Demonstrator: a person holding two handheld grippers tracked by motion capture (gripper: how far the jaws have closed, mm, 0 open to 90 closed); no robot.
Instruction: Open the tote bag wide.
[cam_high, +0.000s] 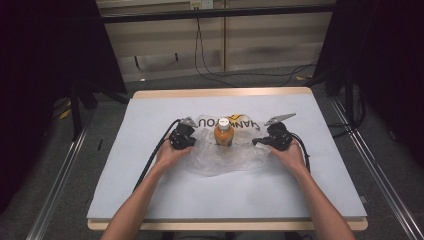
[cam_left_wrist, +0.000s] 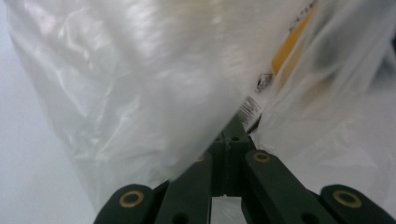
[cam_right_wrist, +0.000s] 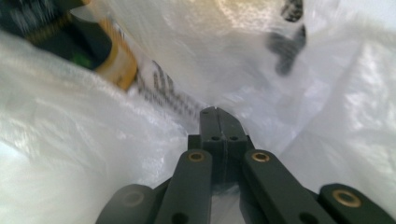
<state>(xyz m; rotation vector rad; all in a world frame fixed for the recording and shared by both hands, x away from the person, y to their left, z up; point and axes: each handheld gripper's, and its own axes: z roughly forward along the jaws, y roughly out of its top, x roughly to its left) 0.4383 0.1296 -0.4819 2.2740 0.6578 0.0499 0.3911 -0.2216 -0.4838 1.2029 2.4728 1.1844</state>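
Tabletop: plastic bag pinched between both grippers' closed fingers.

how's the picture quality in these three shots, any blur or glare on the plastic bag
High view: sharp on the lit table, dark room edges, soft sheen on the plastic bag around the bottle. Left gripper view: bag close, blurred, bright white glare. Right gripper view: smeared print and bottle label, jaws sharper.

The high view looks forward and down on the pale desk; both gripper views sit close against the crinkled clear plastic bag.
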